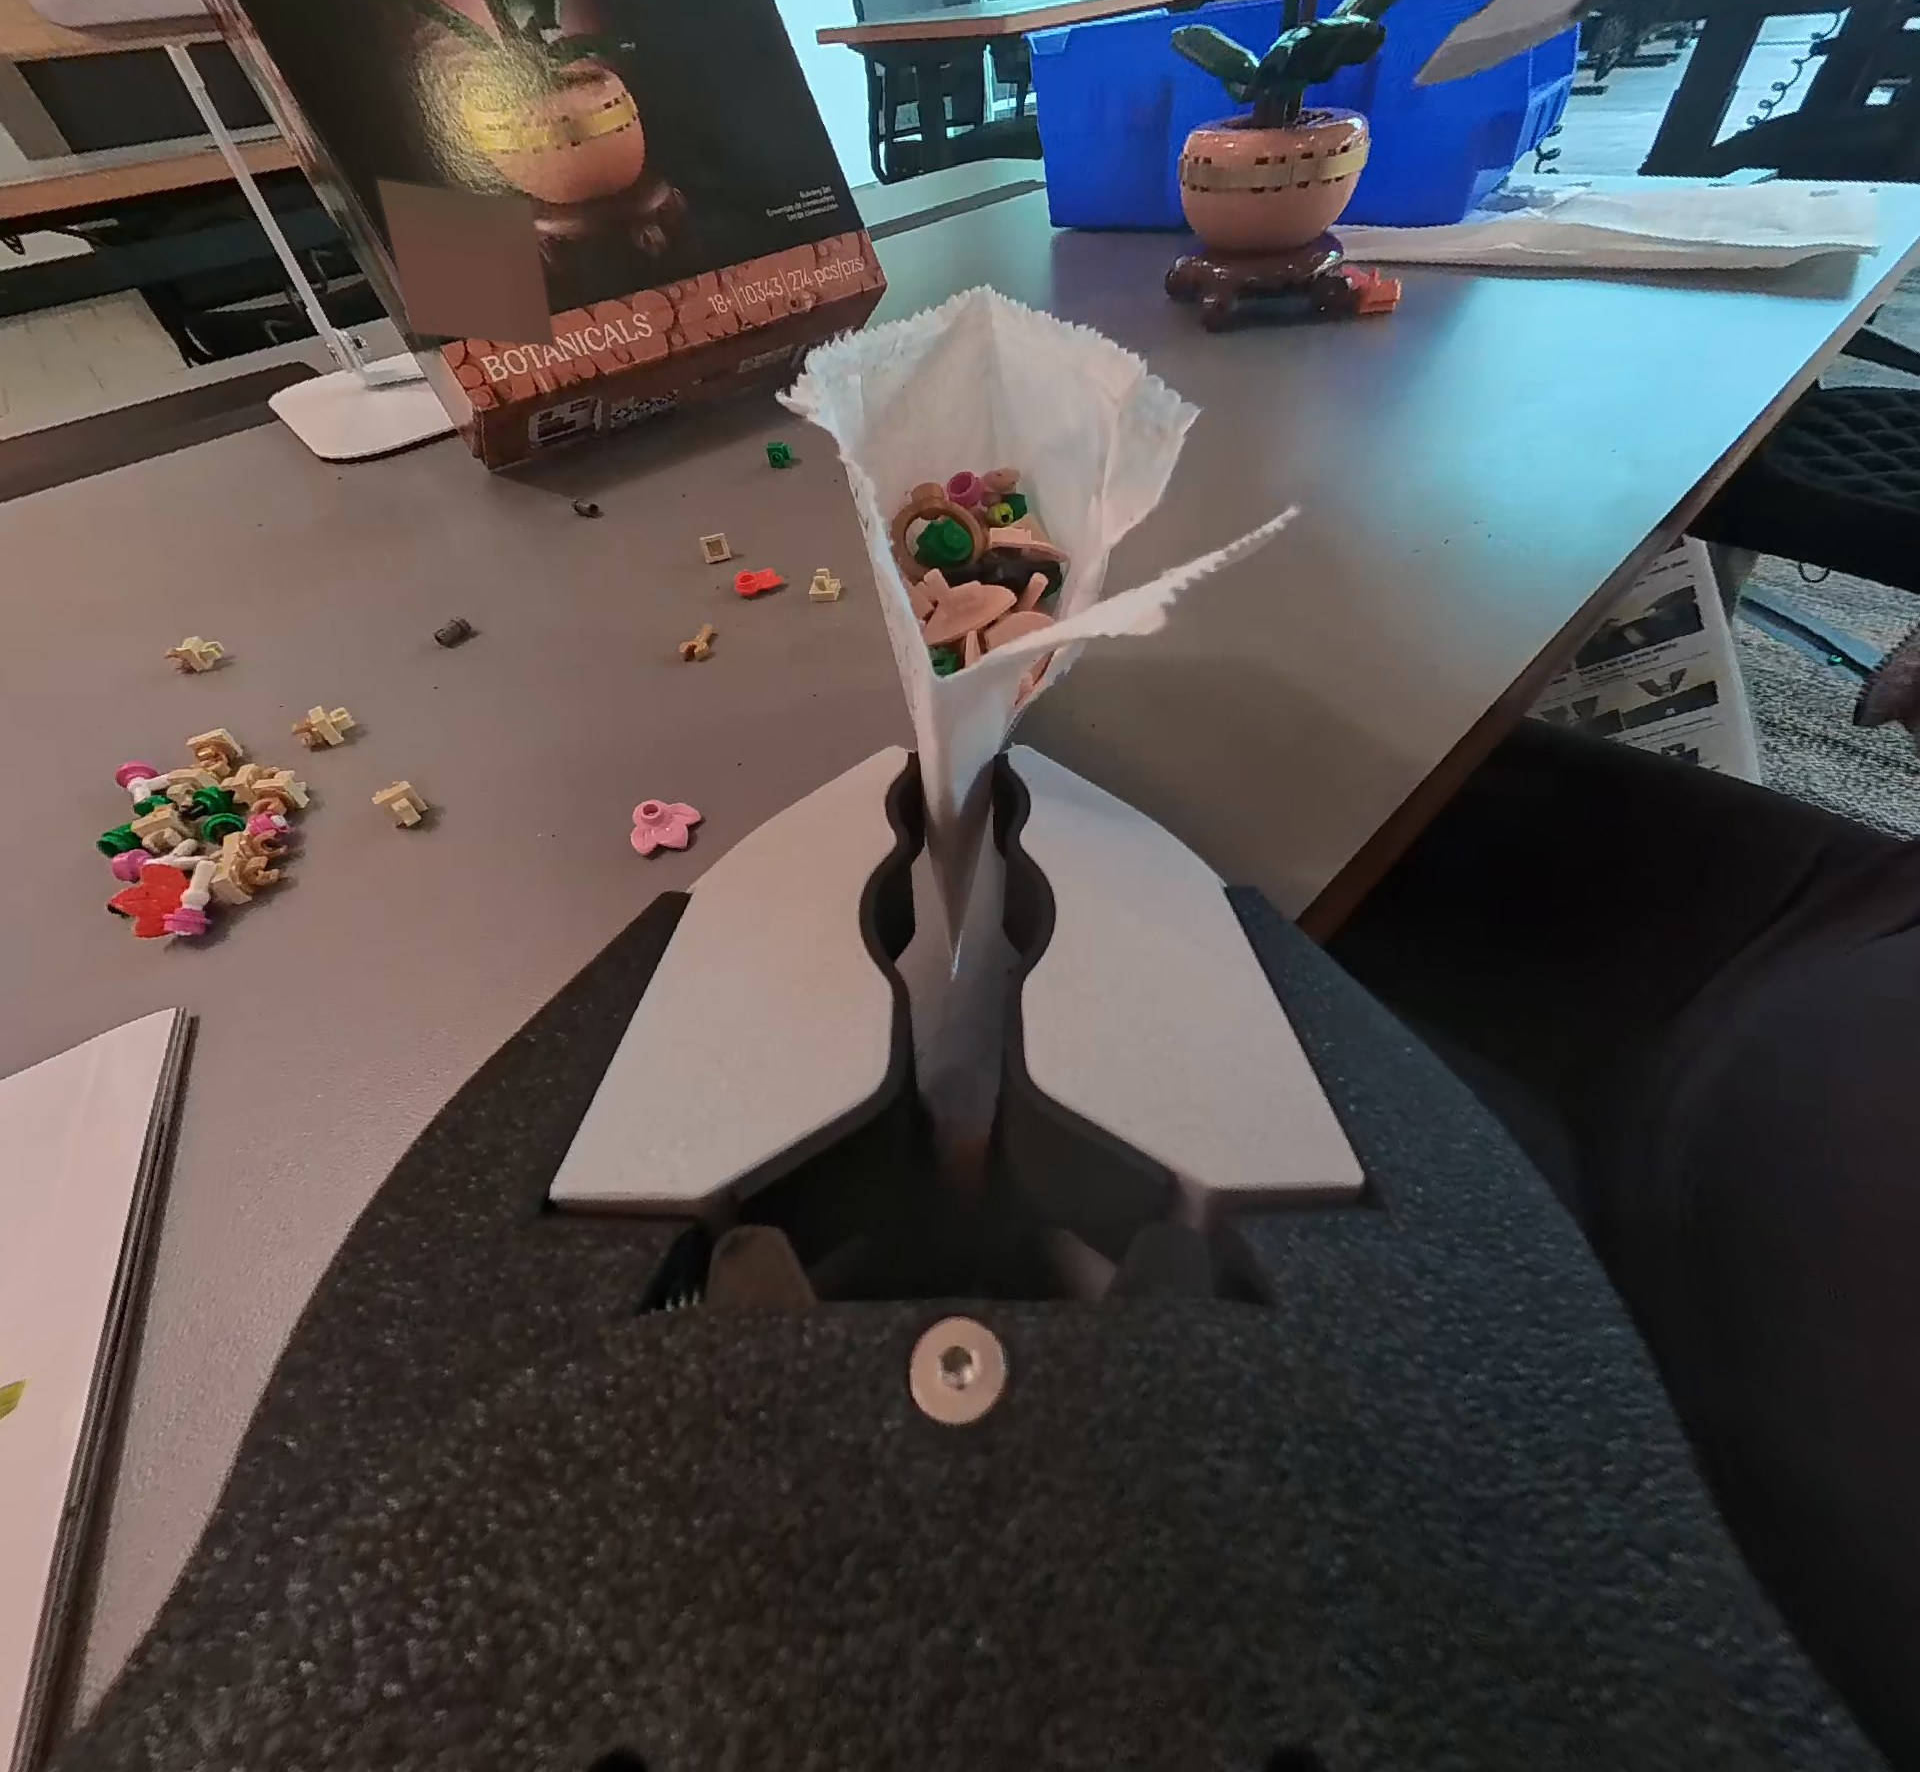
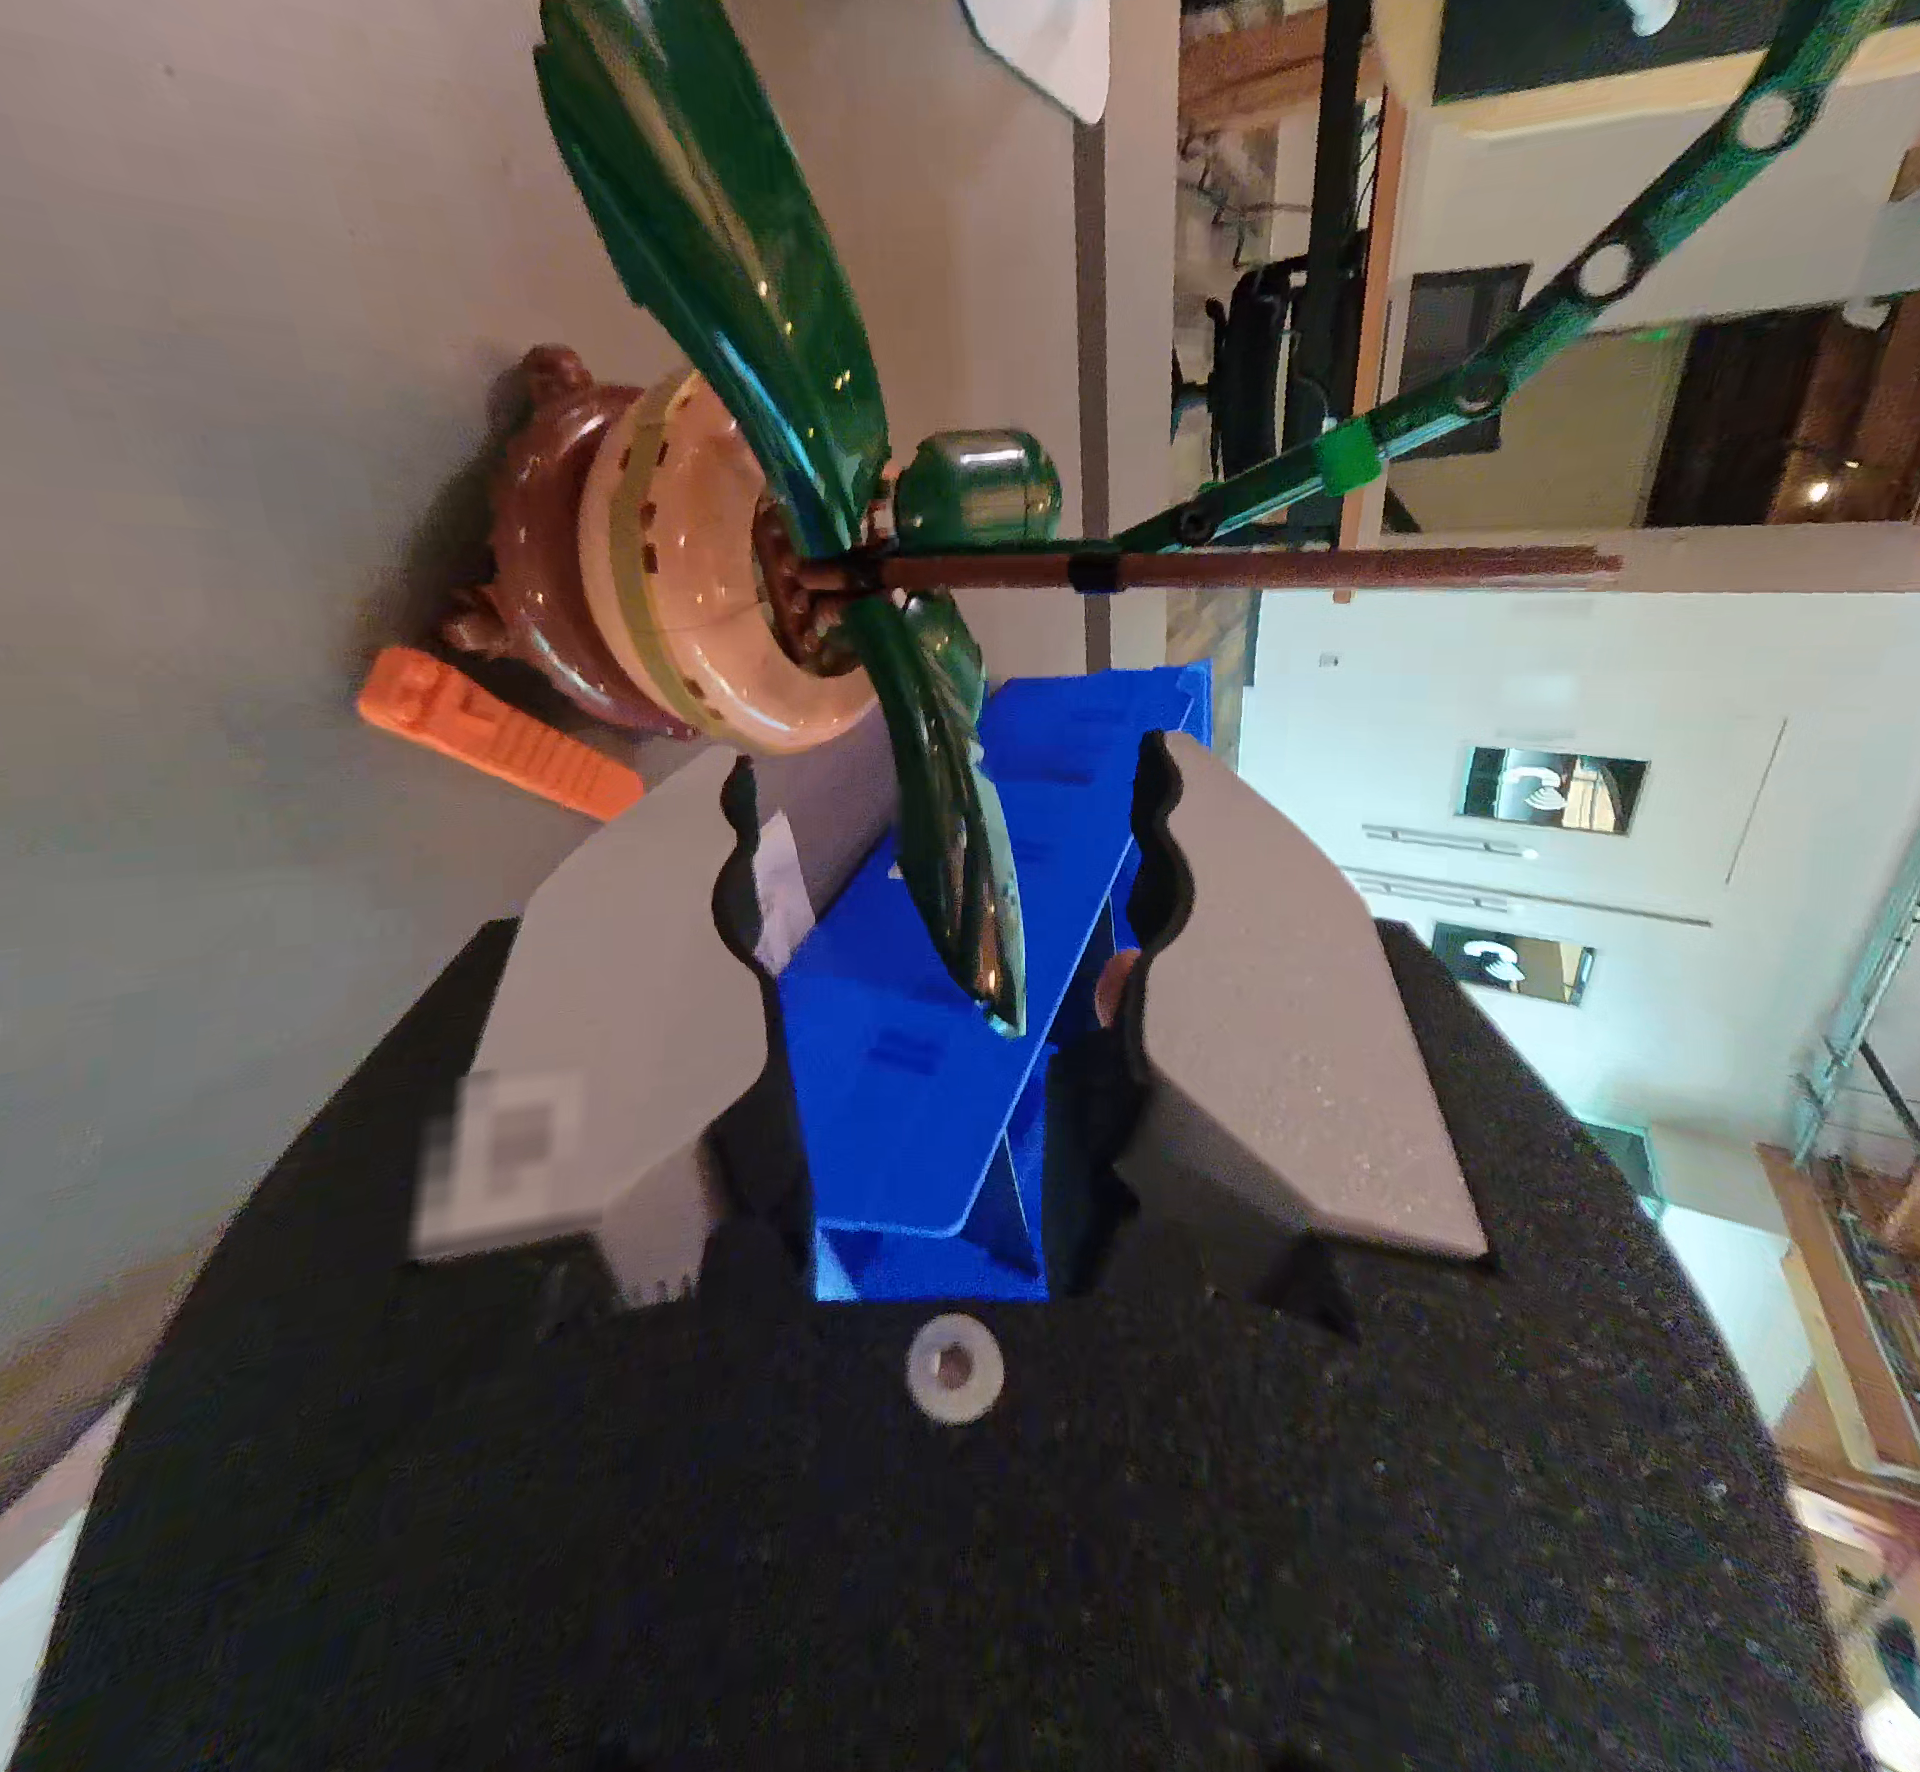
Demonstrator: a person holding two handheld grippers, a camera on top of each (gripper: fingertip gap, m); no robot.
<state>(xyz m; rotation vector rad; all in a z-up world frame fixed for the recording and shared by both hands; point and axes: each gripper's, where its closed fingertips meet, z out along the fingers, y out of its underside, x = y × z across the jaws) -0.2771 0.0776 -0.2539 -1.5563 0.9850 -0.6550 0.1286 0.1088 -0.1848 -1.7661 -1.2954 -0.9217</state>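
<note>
The table [image 1: 1351, 496] is carrying everything in view. At 11 o'clock in the left wrist view, the box [image 1: 540, 133] is standing upright. At 1 o'clock, the bin [image 1: 1122, 112] is sitting behind the plant model [image 1: 1273, 164], which is standing upright on its dark base.

The left gripper [image 1: 956, 829] is clamping the lower end of the bag [image 1: 987, 517]. The bag's long axis is running straight out from the jaws toward 12 o'clock, its torn mouth is gaping open, and small bricks [image 1: 971, 569] are lying inside it. At 9 o'clock, a loose pile [image 1: 197, 829] of pieces is lying on the table, well apart from the bag.

The right gripper [image 2: 940, 849] is holding its jaws apart with nothing between them. The right wrist view is rolled sideways: the plant model's pot [image 2: 717, 579] is lying at 11 o'clock, near the jaws, and its stem [image 2: 1247, 569] is running toward 3 o'clock. One leaf [image 2: 951, 849] is crossing the open gap; contact cannot be told. An orange tool [image 2: 499, 735] is lying just beside the pot's base.
</note>
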